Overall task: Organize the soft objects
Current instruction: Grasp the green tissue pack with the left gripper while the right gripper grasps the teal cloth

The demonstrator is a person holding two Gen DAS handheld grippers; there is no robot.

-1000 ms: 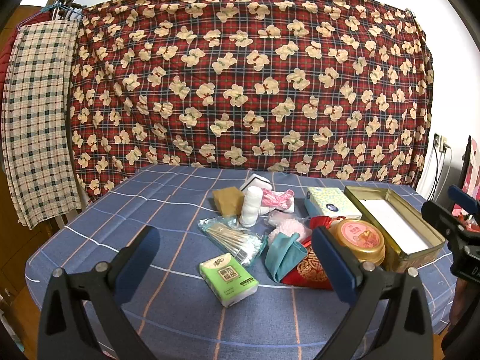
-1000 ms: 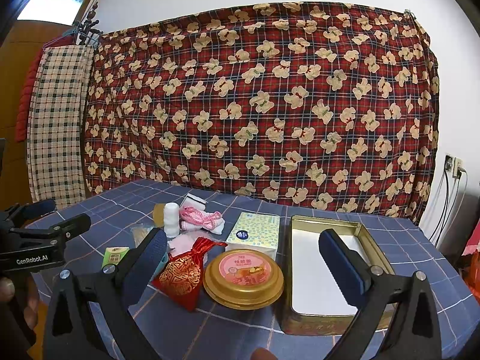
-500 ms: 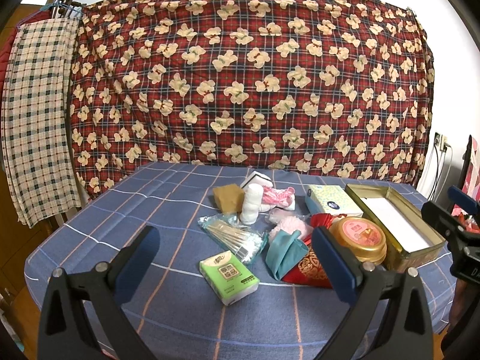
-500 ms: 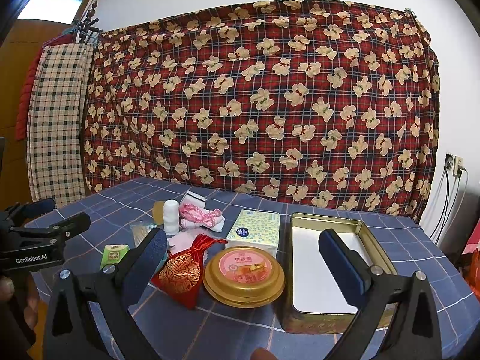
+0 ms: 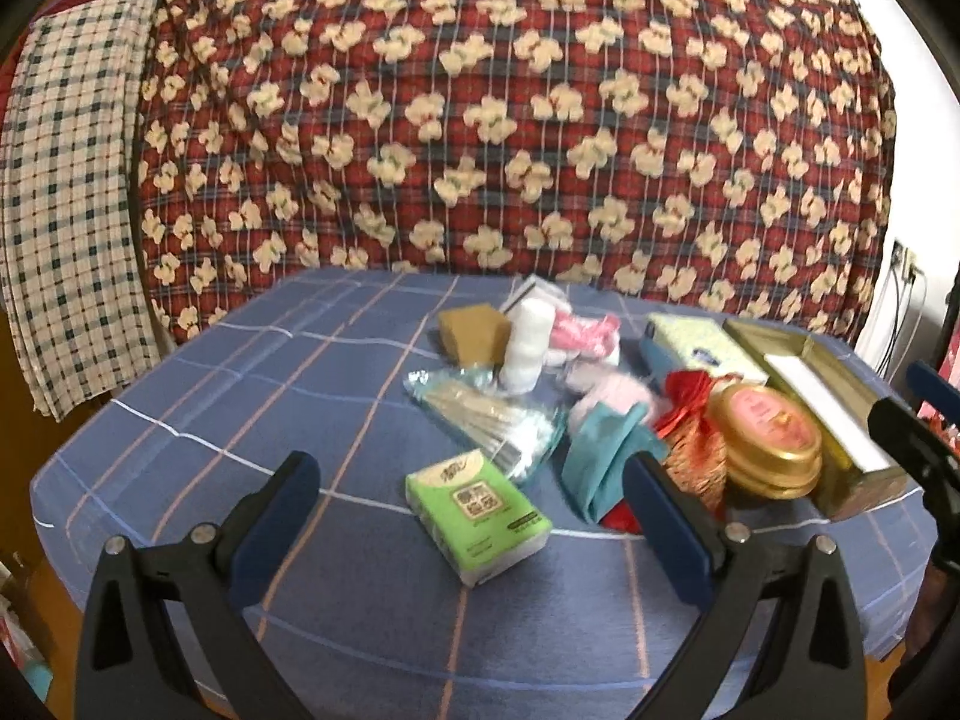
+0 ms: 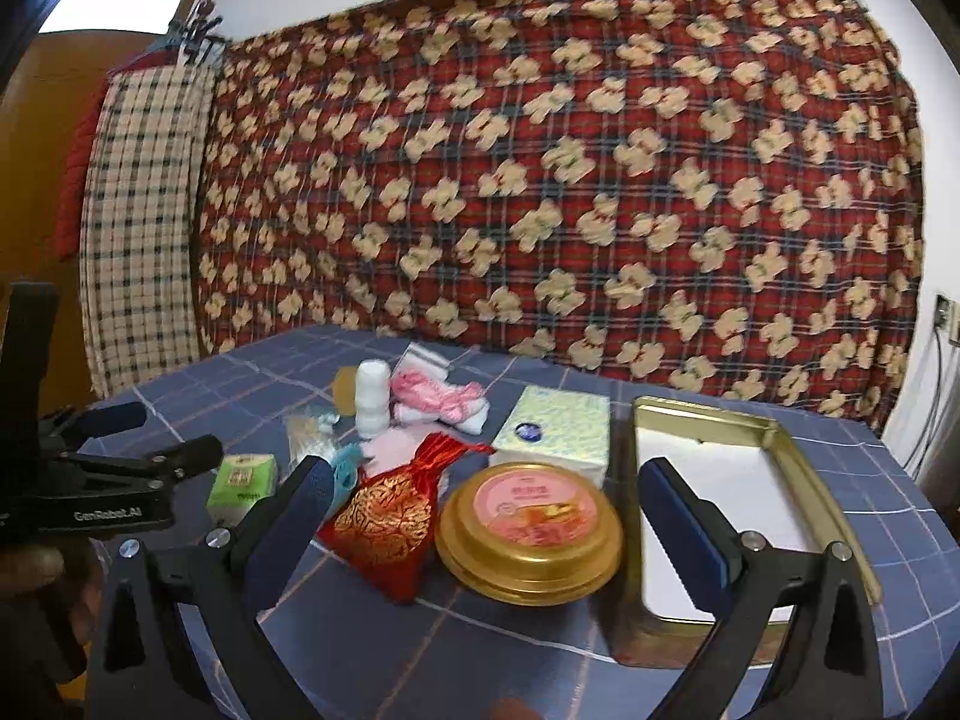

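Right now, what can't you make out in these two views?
- Teal cloth, right view: nearly all hidden behind the right gripper's finger.
- Green tissue pack, right view: lower part hidden by the left gripper.
- Gold tin, left view: near corner blocked by the right gripper.
- Round tin label: too blurred to read.

Round tin (image 6: 528, 534) left of open box (image 6: 780, 450)
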